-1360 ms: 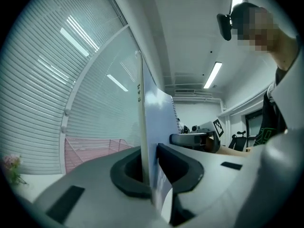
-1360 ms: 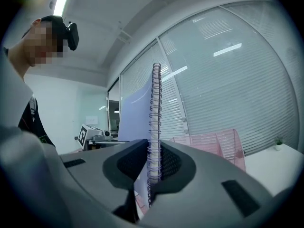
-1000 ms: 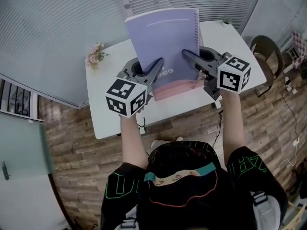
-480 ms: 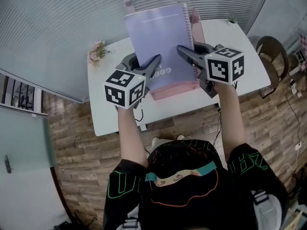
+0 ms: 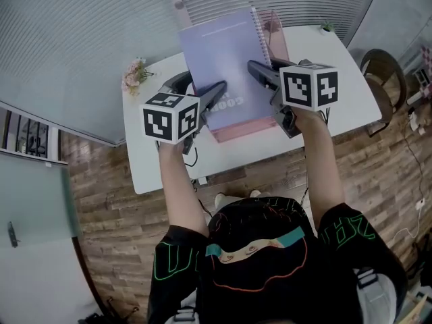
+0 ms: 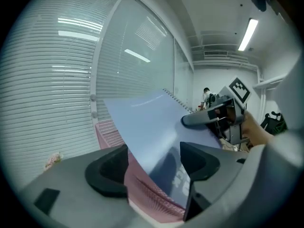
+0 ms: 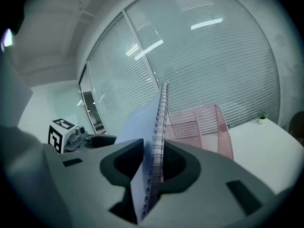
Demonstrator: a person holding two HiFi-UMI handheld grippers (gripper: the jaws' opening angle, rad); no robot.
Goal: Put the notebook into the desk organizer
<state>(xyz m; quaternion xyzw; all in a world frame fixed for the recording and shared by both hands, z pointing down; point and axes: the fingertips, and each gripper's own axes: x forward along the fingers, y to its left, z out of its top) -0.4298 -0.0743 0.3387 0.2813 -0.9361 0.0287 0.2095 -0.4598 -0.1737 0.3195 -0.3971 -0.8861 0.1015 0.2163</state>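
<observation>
Standing tilted in pink desk organizer [image 5: 277, 29]: notebook [image 5: 226, 66], mid tabletop [image 5: 337, 73] | bare surface front and right, flowers [image 5: 135, 73] at left edge | left gripper [image 6: 154, 163]: jaws opening wide, cover between, not pinched | right gripper [image 7: 151, 163]: jaws opening, spiral edge between, released

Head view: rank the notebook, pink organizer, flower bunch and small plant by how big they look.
1. notebook, largest
2. pink organizer, partly hidden by the notebook
3. flower bunch
4. small plant, smallest
</observation>
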